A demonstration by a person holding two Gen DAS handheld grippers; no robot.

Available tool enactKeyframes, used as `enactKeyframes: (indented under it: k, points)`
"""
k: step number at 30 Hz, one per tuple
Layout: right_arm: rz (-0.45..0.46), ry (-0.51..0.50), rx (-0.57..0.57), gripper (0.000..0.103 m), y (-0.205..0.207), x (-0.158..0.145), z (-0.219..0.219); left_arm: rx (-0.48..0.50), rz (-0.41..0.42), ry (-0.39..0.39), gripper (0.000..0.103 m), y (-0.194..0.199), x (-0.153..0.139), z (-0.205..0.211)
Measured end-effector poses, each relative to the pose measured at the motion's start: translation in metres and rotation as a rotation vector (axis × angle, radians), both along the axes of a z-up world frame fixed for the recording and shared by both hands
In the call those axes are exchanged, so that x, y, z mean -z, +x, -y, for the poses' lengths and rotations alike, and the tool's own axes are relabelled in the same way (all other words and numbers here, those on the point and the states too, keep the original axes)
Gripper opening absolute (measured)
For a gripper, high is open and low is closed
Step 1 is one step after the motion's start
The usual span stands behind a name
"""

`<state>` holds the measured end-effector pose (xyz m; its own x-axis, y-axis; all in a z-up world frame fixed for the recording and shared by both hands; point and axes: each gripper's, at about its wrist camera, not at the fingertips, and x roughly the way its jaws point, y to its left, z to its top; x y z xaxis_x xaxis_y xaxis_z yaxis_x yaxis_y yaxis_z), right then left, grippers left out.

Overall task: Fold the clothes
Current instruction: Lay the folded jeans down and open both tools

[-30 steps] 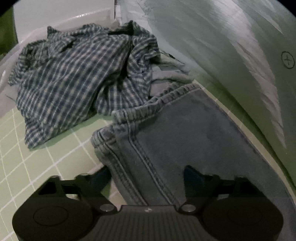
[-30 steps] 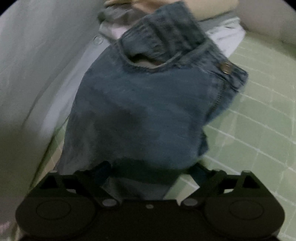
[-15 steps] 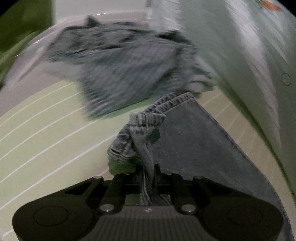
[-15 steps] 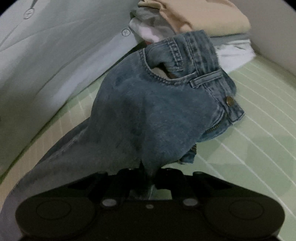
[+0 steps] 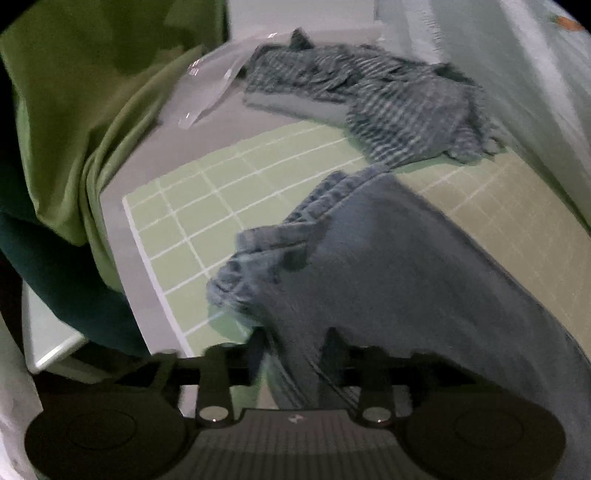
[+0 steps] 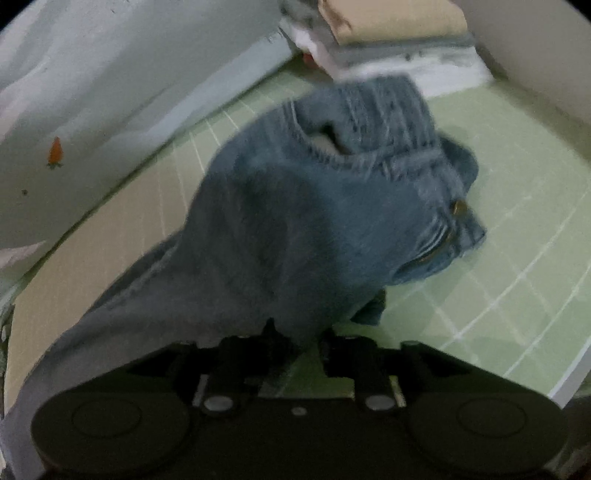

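The jeans (image 5: 424, 277) lie stretched across the green grid mat (image 5: 207, 206) on the desk, hem end near the left tongs (image 5: 295, 350) and waistband end, with its button and zip, bunched ahead of the right tongs (image 6: 295, 343). Both tongs are opening, each about half wide, and denim still sits between the jaws of both; in the left view the fabric seems to run past one finger rather than be pressed, though motion blur makes that hard to be sure of. From here the main risk is a snag: if either pair of tongs pulls away while the cloth is still draped over a finger, it will drag the leg or the waist out of line and undo the flat lay. The hem near the left tongs is already crumpled and doubled over, so a fold made over it would likely trap a lump. At the far end of the mat, the checked shirt (image 5: 388, 103) lies close to the hem, and a stack of folded clothes (image 6: 391, 33) sits just beyond the waistband, so a wide sweep could catch either one. The jeans also run close to the pale wall (image 6: 110, 74), leaving little room on that side.
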<state>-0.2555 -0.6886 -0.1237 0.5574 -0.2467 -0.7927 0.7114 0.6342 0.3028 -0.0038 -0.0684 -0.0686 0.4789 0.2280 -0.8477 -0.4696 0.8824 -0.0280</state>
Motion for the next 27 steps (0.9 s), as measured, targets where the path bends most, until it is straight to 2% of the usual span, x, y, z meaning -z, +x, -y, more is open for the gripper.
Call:
enactKeyframes:
  k: [2,5,9,10,11,13,18,22,27]
  points:
    - [0.042,0.011,-0.014,0.031,-0.009,-0.006,0.01,0.031,0.033,0.014,0.068,-0.006,-0.01,0.016]
    - [0.099,0.057,-0.048,0.031,-0.015,-0.012,0.025,0.091,0.064,0.045,0.073,-0.011,-0.021,0.045]
    - [0.121,0.068,-0.172,0.032,-0.026,-0.026,0.027,0.171,0.076,0.086,0.076,-0.016,-0.029,0.087]
    - [0.124,0.045,-0.194,0.037,-0.03,-0.032,0.03,0.194,0.076,0.091,0.078,-0.019,-0.03,0.097]
    - [0.125,-0.007,-0.187,0.06,-0.036,-0.037,0.033,0.216,0.075,0.095,0.08,-0.021,-0.03,0.108]
    - [0.123,-0.098,-0.149,0.078,-0.045,-0.046,0.045,0.254,0.07,0.089,0.082,-0.025,-0.029,0.129]
    - [0.064,-0.205,-0.122,0.08,-0.039,-0.038,0.095,0.358,0.033,0.069,0.084,-0.028,-0.014,0.18]
    - [0.086,-0.174,-0.141,0.085,-0.017,-0.016,0.123,0.464,0.0,0.082,0.084,-0.022,0.0,0.219]
    - [0.026,-0.178,-0.14,0.089,0.016,0.01,0.14,0.544,-0.04,0.112,0.084,-0.01,0.016,0.252]
